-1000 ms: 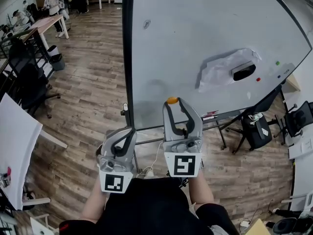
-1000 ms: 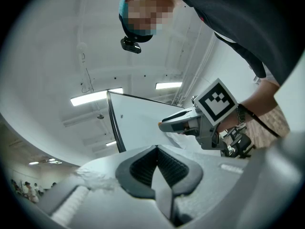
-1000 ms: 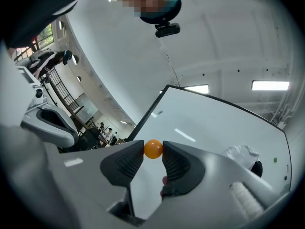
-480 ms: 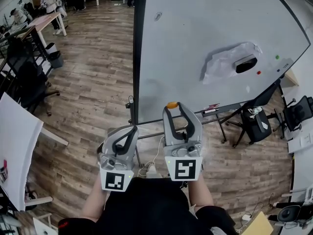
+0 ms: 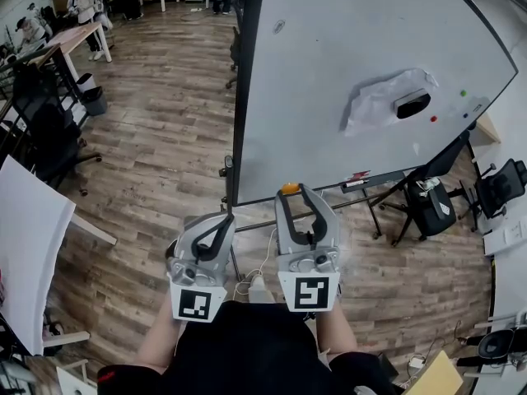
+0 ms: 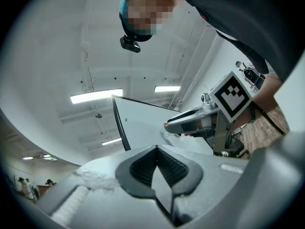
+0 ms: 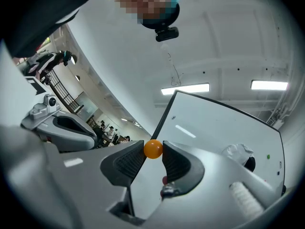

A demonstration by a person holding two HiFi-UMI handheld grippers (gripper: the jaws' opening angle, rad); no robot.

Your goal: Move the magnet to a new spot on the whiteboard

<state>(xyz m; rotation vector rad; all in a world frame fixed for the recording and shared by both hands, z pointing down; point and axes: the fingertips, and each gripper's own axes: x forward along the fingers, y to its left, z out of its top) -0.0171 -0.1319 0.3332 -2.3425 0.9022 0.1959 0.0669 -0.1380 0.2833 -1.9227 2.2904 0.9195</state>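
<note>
My right gripper [image 5: 291, 188] is shut on a small orange round magnet [image 5: 289, 188], held at its fingertips just below the lower left corner of the whiteboard [image 5: 329, 72]. In the right gripper view the orange magnet [image 7: 153, 149] sits pinched between the two dark pads, with the whiteboard [image 7: 214, 132] behind. My left gripper [image 5: 222, 218] hangs to the left of the right one, lower, shut with nothing in it; its jaws [image 6: 159, 173] meet at the tips in the left gripper view.
A crumpled white cloth with a black eraser [image 5: 409, 103] sticks on the whiteboard's right part, near small red [image 5: 434, 118] and green [image 5: 463, 93] magnets. The board's stand and tray [image 5: 362, 183] lie below. Office chairs [image 5: 432, 200], desks [image 5: 78, 35] and people stand around on the wood floor.
The right gripper with the orange magnet has drawn back off the whiteboard's lower face to below its bottom edge. The view shifted so the board sits further right. The left gripper barely moved.
</note>
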